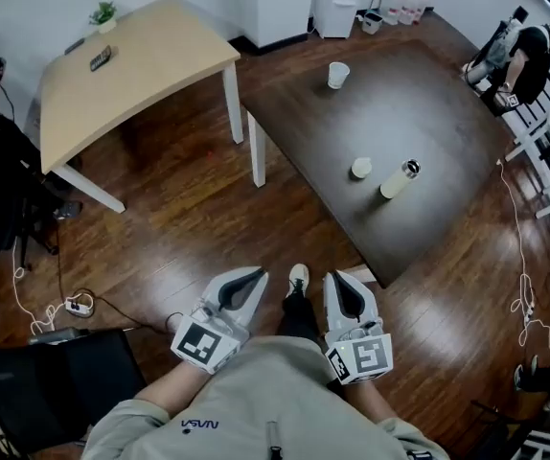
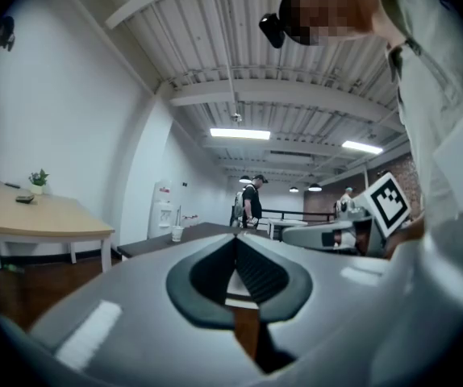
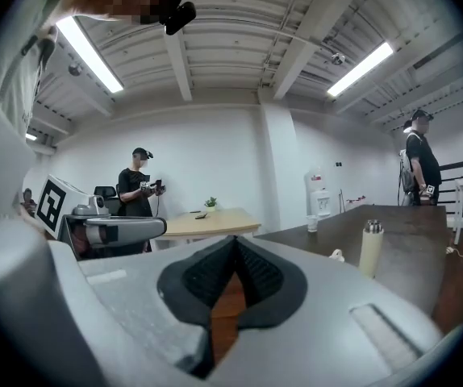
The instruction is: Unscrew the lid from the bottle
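A cream bottle (image 1: 399, 181) with a silver top stands on the dark table (image 1: 419, 113), far ahead of both grippers. A small cream cap (image 1: 361, 168) sits just left of it. In the right gripper view the bottle (image 3: 370, 248) and the cap (image 3: 336, 255) show at the right. My left gripper (image 1: 254, 276) and right gripper (image 1: 338, 282) are held close to the person's body above the wooden floor, side by side. Both are shut with nothing between the jaws, as the left gripper (image 2: 235, 239) and right gripper (image 3: 234, 240) views also show.
A paper cup (image 1: 338, 75) stands at the dark table's far side. A light wooden table (image 1: 131, 75) with a small plant (image 1: 103, 13) is to the left. A person (image 1: 529, 56) stands at the far right. A black chair (image 1: 55, 381) and a power strip (image 1: 79, 305) lie near left.
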The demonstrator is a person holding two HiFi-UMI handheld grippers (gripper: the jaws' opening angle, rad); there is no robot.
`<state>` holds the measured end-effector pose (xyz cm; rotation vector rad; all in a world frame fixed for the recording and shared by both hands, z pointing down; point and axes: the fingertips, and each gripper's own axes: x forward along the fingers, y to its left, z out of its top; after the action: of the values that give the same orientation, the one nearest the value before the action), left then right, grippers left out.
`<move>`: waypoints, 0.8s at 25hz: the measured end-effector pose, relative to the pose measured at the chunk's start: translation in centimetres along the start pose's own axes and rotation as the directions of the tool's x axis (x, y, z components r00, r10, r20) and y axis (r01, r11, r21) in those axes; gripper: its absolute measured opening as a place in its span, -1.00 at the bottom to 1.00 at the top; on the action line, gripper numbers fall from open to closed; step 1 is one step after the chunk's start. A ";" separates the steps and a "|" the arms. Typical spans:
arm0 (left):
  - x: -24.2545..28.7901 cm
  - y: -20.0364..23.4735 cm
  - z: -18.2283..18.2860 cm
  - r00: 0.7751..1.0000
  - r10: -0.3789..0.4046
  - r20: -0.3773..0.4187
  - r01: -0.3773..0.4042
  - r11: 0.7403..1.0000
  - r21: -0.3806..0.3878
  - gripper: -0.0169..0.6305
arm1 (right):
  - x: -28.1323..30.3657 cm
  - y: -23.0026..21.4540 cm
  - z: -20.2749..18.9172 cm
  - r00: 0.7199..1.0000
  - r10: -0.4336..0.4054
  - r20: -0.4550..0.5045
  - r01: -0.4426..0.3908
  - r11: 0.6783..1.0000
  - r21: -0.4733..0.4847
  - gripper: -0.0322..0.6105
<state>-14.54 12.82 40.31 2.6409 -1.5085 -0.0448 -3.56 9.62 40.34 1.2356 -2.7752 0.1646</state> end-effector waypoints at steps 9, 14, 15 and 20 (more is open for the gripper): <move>-11.2 -5.4 3.2 0.995 0.037 0.089 -0.029 0.996 -0.085 -0.94 | -7.5 11.8 1.6 0.995 0.095 -0.012 -0.095 0.993 -0.063 -0.90; -14.2 -8.0 3.4 0.991 0.083 0.109 -0.074 0.993 -0.090 -0.94 | -10.6 13.1 2.5 0.994 0.110 -0.003 -0.110 0.991 -0.072 -0.90; -14.4 -8.6 2.9 0.991 0.084 0.102 -0.075 0.993 -0.088 -0.94 | -11.3 13.0 2.4 0.994 0.108 -0.008 -0.109 0.991 -0.074 -0.90; -14.2 -12.0 1.1 0.996 0.058 0.060 -0.055 0.997 -0.062 -0.94 | -14.9 12.2 1.5 0.995 0.100 -0.018 -0.101 0.992 -0.072 -0.90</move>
<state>-11.62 31.01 37.69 2.5710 -1.5734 -0.1666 -2.76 28.49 36.11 1.0744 -2.8051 0.0788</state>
